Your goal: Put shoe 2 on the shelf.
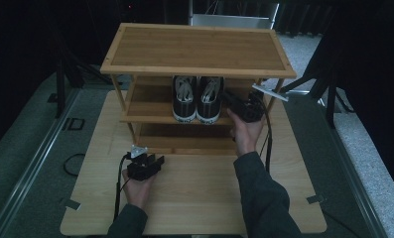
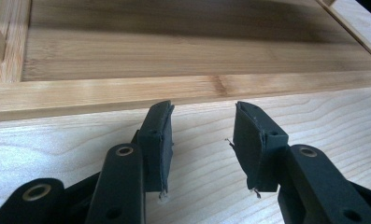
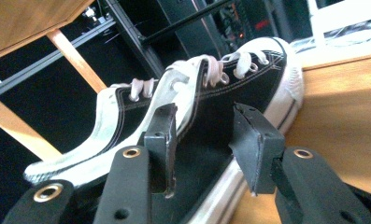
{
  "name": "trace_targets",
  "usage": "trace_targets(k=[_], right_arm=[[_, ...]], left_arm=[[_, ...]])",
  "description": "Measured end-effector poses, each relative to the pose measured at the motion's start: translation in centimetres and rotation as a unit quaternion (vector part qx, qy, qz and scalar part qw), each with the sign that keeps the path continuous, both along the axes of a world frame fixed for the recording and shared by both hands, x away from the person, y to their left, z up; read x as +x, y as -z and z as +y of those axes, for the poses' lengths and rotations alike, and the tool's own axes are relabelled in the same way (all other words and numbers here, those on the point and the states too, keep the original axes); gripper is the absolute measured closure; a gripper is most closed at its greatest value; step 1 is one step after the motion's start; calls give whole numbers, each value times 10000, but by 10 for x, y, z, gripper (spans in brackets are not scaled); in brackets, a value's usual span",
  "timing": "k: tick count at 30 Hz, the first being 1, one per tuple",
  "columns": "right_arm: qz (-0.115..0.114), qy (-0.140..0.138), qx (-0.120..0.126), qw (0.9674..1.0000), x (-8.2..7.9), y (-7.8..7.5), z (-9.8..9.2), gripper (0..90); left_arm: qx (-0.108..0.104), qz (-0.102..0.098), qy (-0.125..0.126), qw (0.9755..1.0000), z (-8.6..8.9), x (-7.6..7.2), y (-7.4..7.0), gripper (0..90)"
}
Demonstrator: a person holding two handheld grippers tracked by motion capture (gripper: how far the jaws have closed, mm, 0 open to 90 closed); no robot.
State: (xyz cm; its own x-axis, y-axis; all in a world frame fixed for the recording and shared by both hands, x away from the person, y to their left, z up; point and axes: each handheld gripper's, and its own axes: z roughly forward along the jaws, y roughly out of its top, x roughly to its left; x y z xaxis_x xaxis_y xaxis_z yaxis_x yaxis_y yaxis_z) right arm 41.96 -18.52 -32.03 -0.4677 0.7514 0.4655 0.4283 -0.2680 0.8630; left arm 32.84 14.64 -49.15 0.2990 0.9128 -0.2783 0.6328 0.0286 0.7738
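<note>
Nearest the person, the left gripper (image 1: 146, 165) is resting low over the pale wooden table (image 1: 194, 198), its jaws spread with nothing between them. The left gripper view is showing those parted black pads (image 2: 157, 140) pointing at the bottom slat of the bamboo shoe rack (image 1: 197, 54), with bare table grain beneath them, a detail too small to read from the high view. Farther in, the right hand (image 1: 245, 133) is holding the right gripper (image 1: 244, 106) up at the rack's middle shelf, just beside the right-hand sneaker (image 1: 209, 99) of a black-and-white pair. The right gripper view is showing its jaws open, lying alongside that shoe's black canvas side (image 3: 211, 126) without pinching it, with the second sneaker (image 3: 113, 116) sitting beyond it. The rack's top shelf is hiding the sneakers' far ends from above.
</note>
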Motion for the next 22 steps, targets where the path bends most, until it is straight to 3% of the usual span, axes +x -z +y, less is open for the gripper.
trace_targets(k=[4,5,8,12,18,21,22], right_arm=[[-218,90,-72,9997,-16,2,-3,601],[-336,111,-180,9992,-26,4,-6,601],[-393,104,-326,9986,-32,6,-8,597],[-459,93,-701,9964,-51,18,-17,588],[-354,-90,-1325,9905,-74,46,-33,583],[-172,-111,-1700,9852,-87,68,-44,559],[-172,-111,-1700,9852,-87,68,-44,559]], left_arm=[[6,0,-2,10000,0,0,0,576],[11,-7,5,10000,0,0,0,576],[9,-10,-10,10000,1,0,0,574],[0,-17,-32,10000,1,0,0,572],[6,30,-30,10000,1,1,1,563],[19,54,-39,10000,2,1,2,562],[19,54,-39,10000,2,1,2,560]])
